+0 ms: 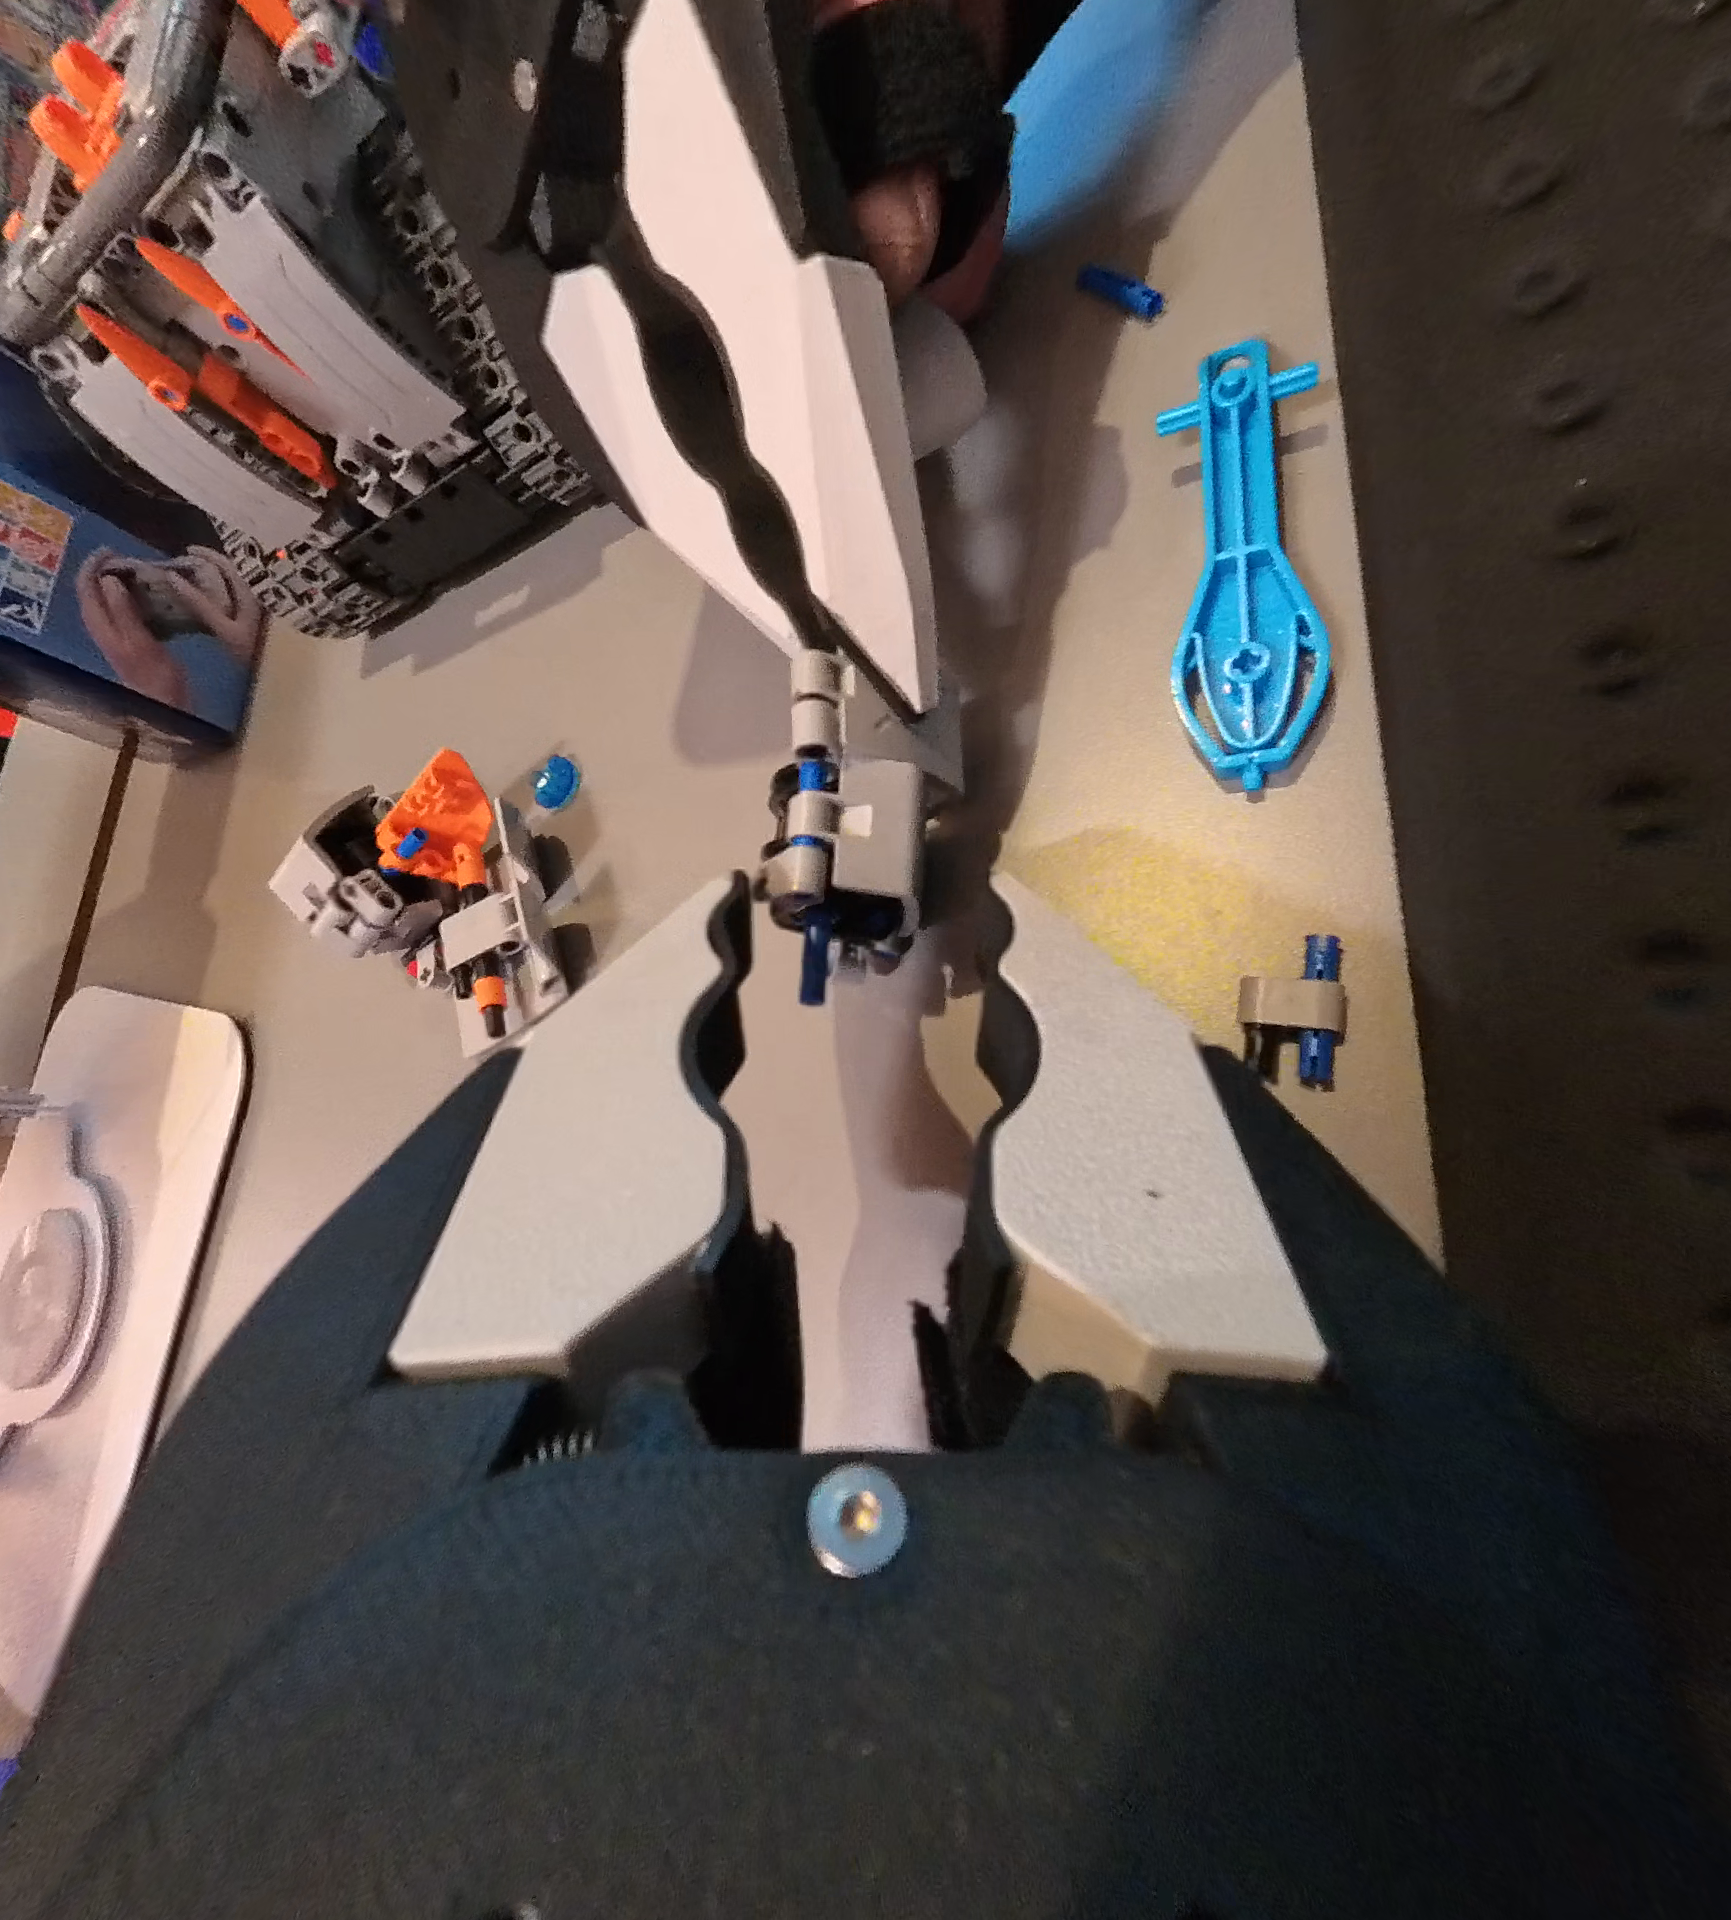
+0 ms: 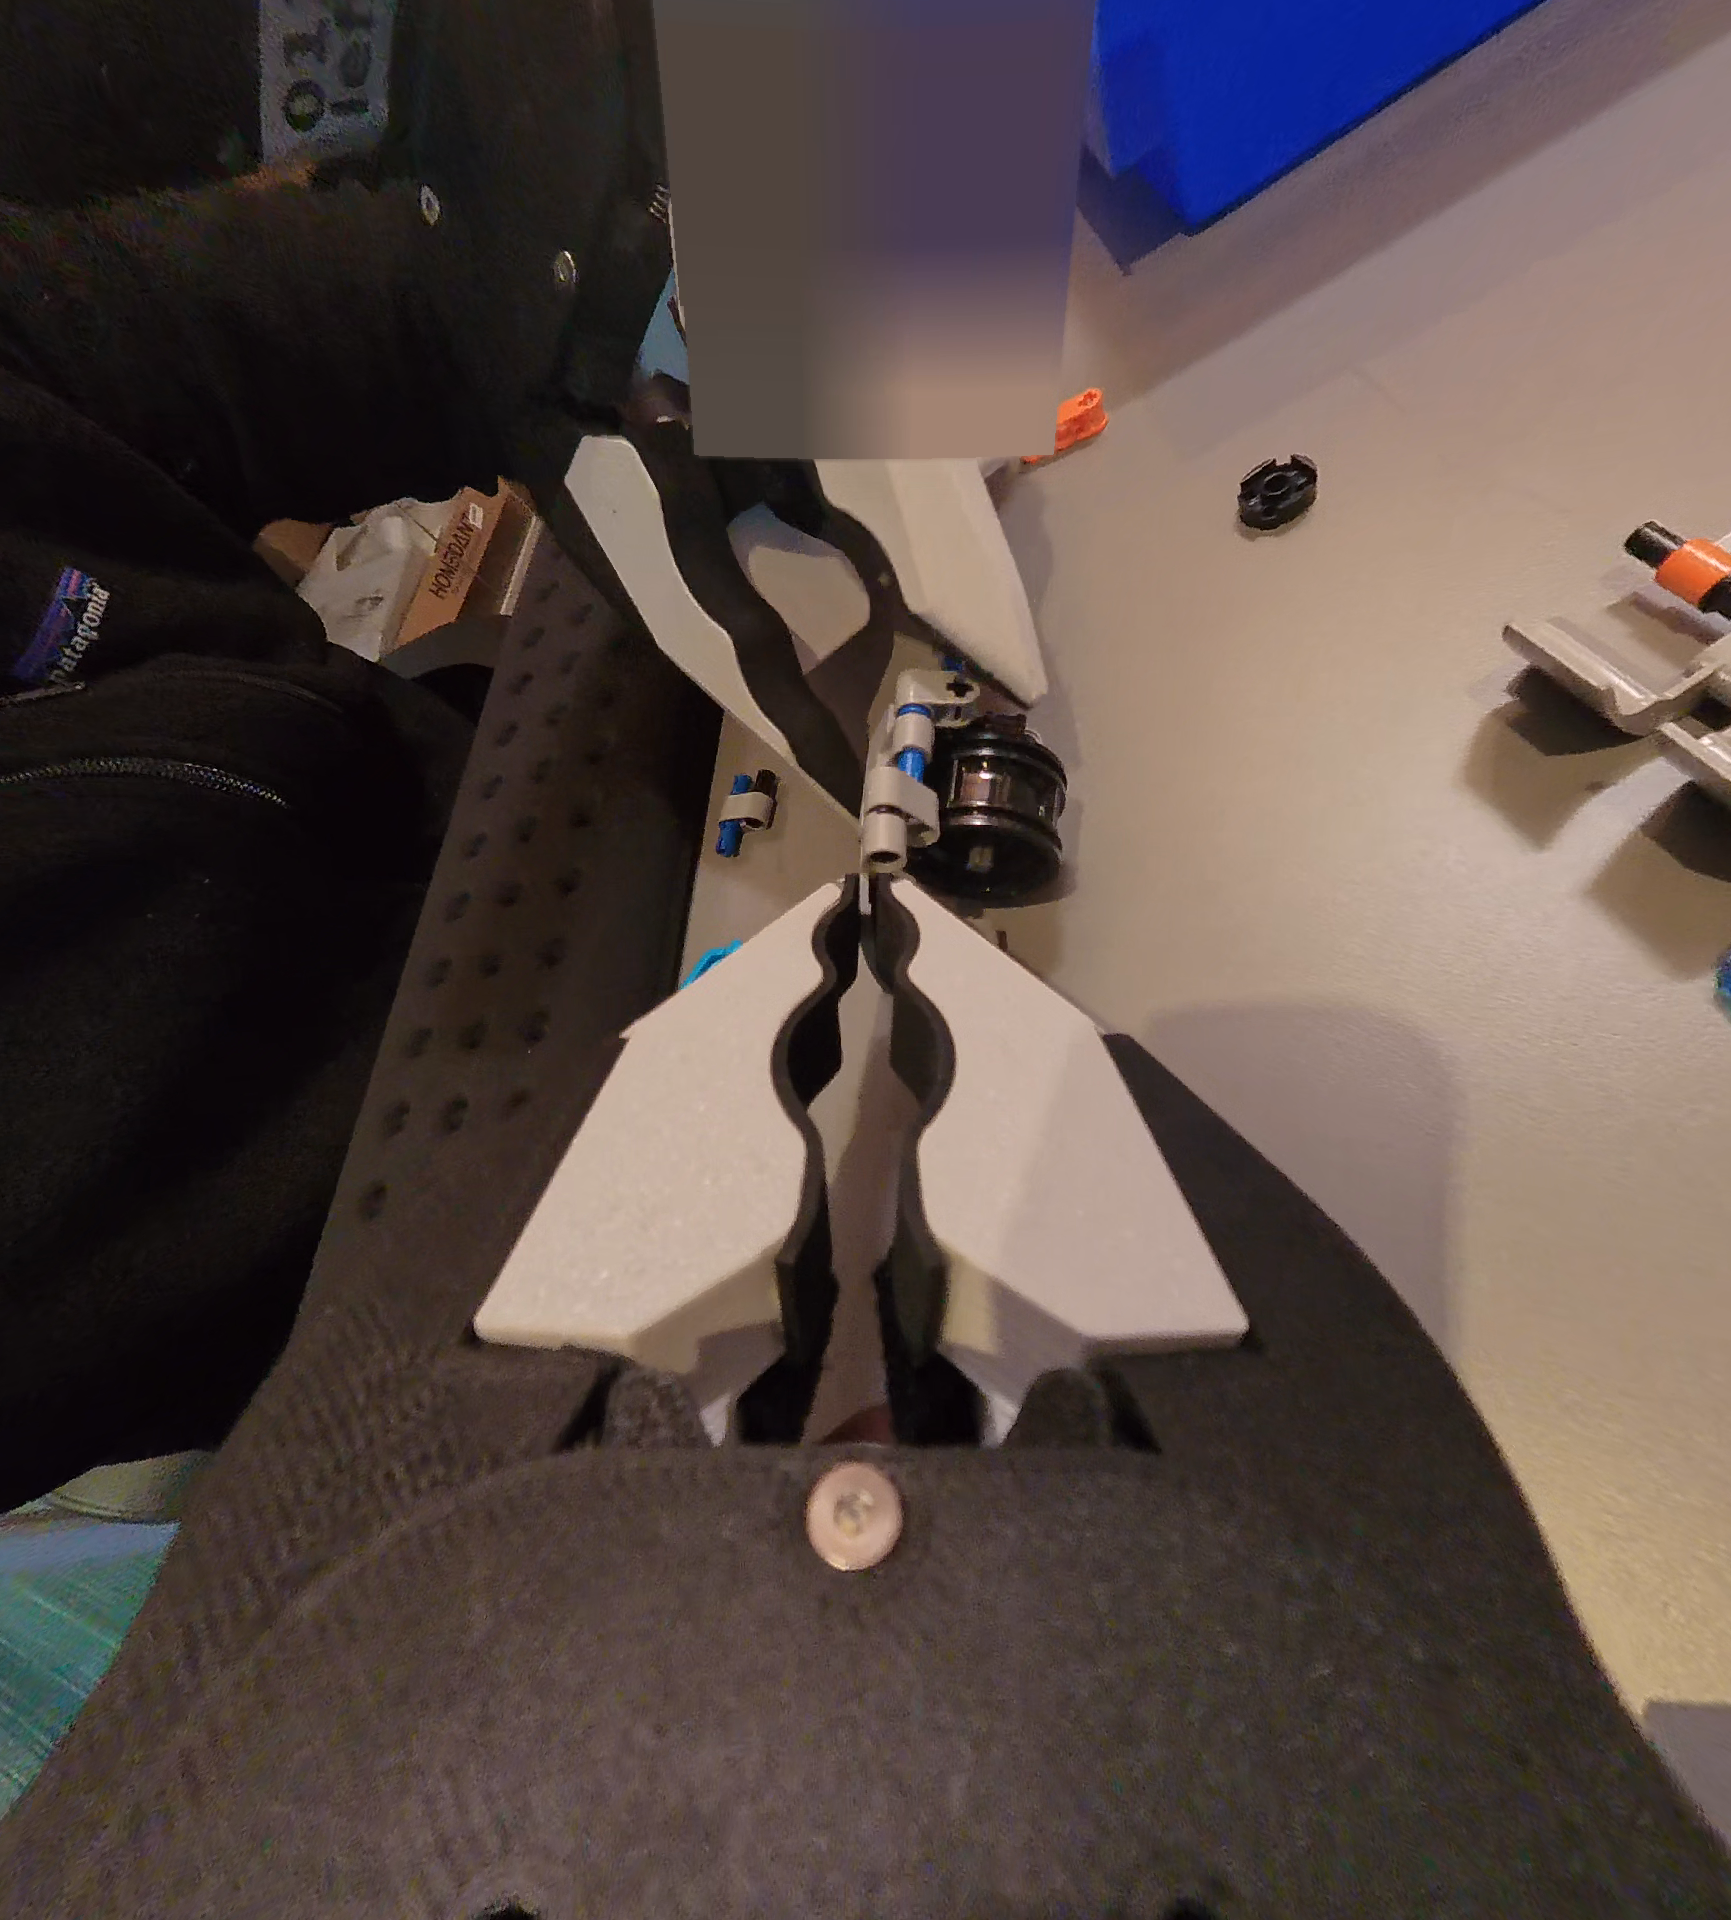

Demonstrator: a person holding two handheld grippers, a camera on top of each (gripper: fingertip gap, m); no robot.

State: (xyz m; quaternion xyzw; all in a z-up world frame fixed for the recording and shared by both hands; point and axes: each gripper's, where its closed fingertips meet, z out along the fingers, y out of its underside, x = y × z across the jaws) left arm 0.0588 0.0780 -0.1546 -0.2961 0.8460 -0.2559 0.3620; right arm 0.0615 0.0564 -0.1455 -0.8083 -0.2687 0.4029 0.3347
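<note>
Right tongs (image 2: 866, 896) are seen pressed together on a thin pale tab of a small wheel assembly (image 2: 1001, 800), which is held just ahead of their tips. Whether it rests on the counter (image 2: 1360, 1039) or is raised slightly cannot be told. Left tongs (image 1: 871, 904) are spread apart, with the same assembly placed between and just beyond their tips, untouched as far as can be made out.

Only a narrow edge is pinched, so the piece could be twisted out or dropped if it is knocked by the open tongs, and its blue pins could be pushed loose. The assembly is made up of a black wheel, grey connectors and blue pins.

A light blue tool (image 1: 1250, 582) is laid to the right of the left tongs, and a grey and orange sub-build (image 1: 425, 894) to their left.
</note>
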